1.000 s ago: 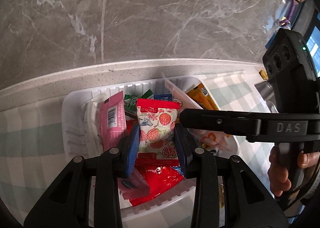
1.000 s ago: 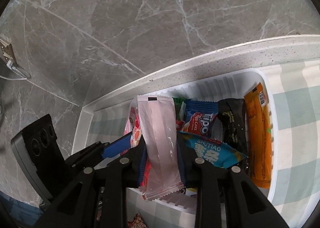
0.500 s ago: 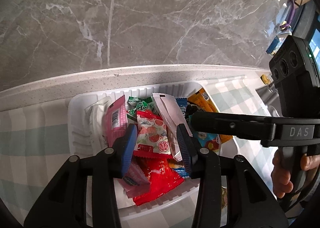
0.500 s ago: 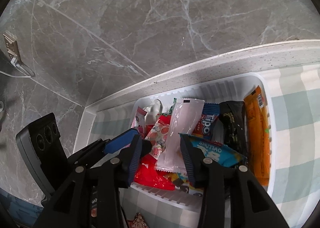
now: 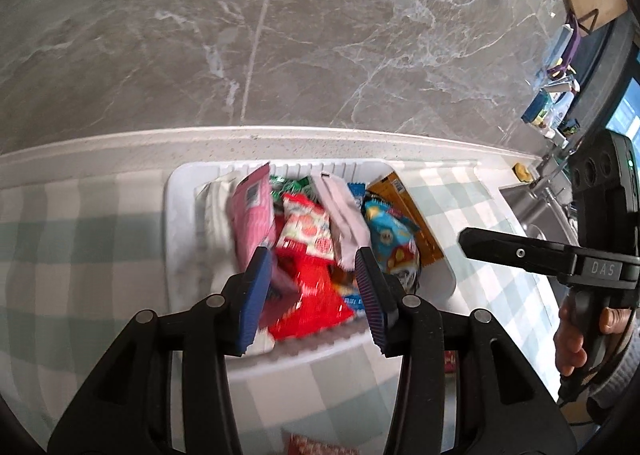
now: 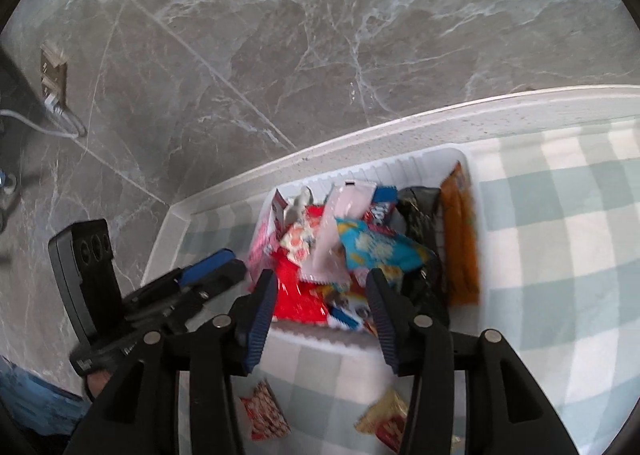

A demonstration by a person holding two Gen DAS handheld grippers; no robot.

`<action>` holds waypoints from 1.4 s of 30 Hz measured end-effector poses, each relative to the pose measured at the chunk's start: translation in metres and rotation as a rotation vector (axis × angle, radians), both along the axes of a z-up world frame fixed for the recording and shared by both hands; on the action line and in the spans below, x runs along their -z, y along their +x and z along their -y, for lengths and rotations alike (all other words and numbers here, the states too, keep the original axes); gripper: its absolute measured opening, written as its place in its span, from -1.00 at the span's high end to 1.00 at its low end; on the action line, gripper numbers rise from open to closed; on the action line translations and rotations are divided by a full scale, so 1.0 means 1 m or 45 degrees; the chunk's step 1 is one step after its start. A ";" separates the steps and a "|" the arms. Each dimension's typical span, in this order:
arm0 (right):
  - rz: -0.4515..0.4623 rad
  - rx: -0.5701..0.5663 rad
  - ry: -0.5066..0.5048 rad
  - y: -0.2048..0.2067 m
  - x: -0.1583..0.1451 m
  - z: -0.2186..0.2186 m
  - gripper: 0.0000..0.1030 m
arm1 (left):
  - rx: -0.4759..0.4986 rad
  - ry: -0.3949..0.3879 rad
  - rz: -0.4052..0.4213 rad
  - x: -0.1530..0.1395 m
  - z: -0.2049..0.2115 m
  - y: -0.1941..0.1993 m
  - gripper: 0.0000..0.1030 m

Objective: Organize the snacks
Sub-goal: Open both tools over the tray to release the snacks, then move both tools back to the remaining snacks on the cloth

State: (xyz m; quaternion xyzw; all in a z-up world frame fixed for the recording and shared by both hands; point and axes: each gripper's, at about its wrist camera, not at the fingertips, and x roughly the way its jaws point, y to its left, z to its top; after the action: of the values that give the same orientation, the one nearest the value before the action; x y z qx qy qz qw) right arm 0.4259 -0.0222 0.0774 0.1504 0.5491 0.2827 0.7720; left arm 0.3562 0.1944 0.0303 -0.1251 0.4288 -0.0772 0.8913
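Both tongs [image 5: 310, 255] [image 6: 320, 279] opening, packets dropped.

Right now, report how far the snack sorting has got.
Done: the white bin holds many packets, including the pale pink packet. In hand: nothing; left gripper and right gripper are opening, empty. Left: two loose packets on the checked cloth.

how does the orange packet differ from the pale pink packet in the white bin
The orange packet lies along the right wall of the white bin, at the pile's edge; the pale pink packet sits mid-pile, leaning over other snacks. The orange one is a saturated colour with print near its top end; the pale pink one looks almost plain, with a small dark mark at its top. Both are long, narrow sealed wrappers, and neither is gripped.
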 end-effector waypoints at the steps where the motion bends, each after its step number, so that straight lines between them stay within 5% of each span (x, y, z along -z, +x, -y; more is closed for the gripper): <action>1: 0.014 -0.011 -0.020 -0.006 -0.002 0.002 0.04 | -0.004 0.004 -0.002 -0.001 -0.001 -0.004 0.19; 23: 0.096 -0.219 -0.373 -0.096 0.028 0.020 0.00 | -0.078 -0.060 -0.221 0.042 -0.004 -0.115 0.17; 42: 0.206 -0.426 -0.492 -0.114 0.044 0.020 -0.05 | -0.188 -0.088 -0.373 0.071 0.015 -0.138 0.17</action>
State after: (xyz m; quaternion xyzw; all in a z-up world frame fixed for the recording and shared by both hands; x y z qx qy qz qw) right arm 0.3115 -0.0425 0.0331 -0.1159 0.5468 0.3074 0.7701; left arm 0.2182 0.1793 -0.0406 -0.1967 0.5409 -0.0071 0.8177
